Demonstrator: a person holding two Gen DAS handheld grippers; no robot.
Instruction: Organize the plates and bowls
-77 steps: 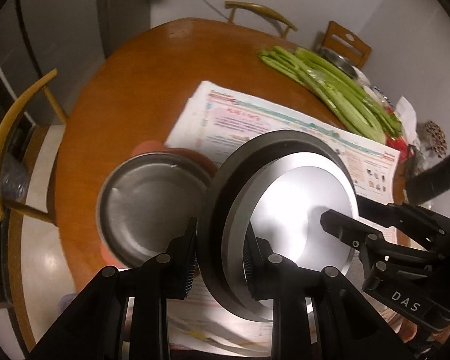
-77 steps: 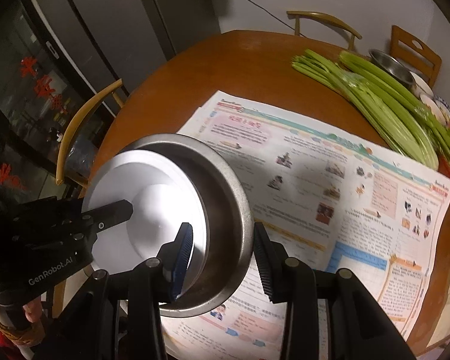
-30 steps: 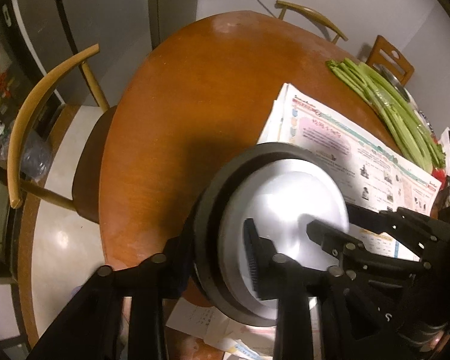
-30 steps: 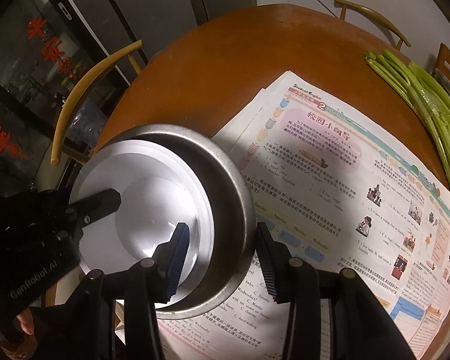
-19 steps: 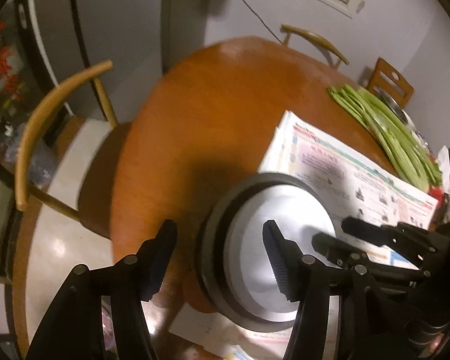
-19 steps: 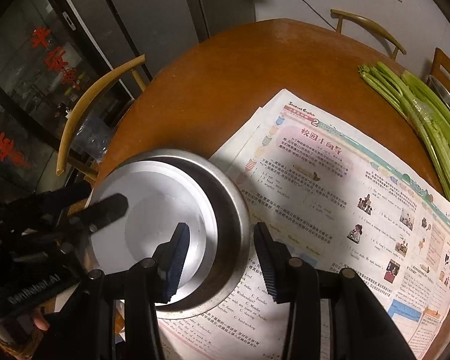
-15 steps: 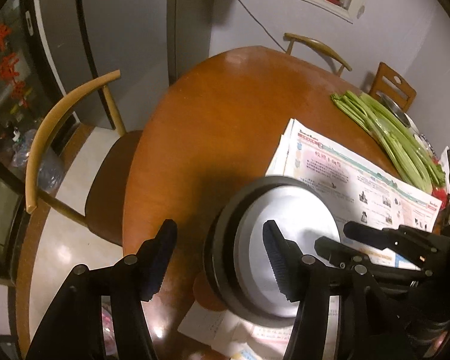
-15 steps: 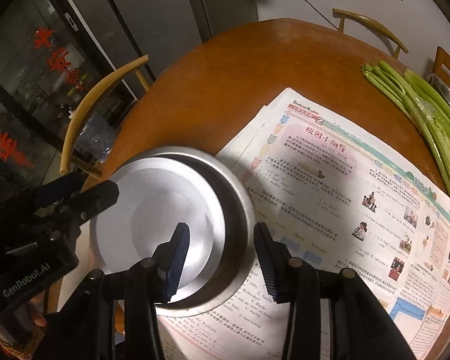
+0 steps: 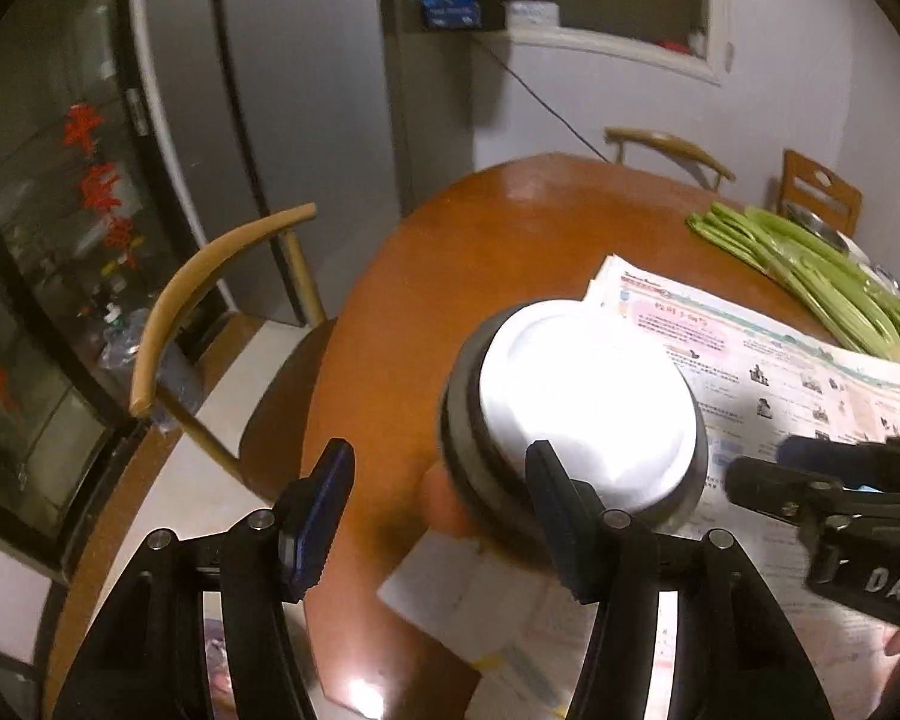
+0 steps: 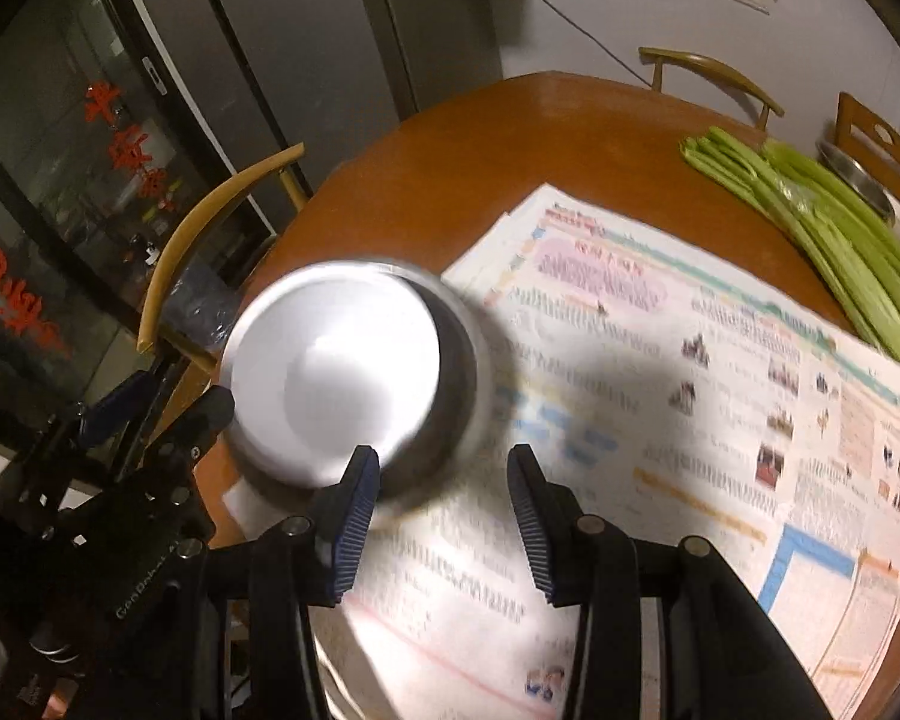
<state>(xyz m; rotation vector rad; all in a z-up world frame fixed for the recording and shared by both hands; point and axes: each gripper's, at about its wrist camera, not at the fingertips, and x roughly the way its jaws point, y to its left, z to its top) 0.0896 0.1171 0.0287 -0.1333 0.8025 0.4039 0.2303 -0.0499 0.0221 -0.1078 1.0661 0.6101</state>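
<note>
A stack of steel bowls (image 9: 576, 414) rests on the round wooden table (image 9: 480, 240) at the newspaper's left edge, a smaller bowl nested in a larger one. It also shows in the right wrist view (image 10: 354, 372). My left gripper (image 9: 438, 516) is open and empty, just in front of the stack. My right gripper (image 10: 441, 516) is open and empty, pulled back above the newspaper (image 10: 660, 360) near the stack. Each gripper shows in the other's view.
Green celery stalks (image 10: 822, 228) lie at the table's far right, with a steel dish (image 10: 858, 180) behind them. Wooden chairs stand at the left (image 9: 210, 312) and at the back (image 9: 666, 147). A glass-door cabinet (image 9: 42, 210) stands to the left.
Both grippers have let go of the nested bowls and drawn back and up. The stack now sits on the table, free of both grippers.
</note>
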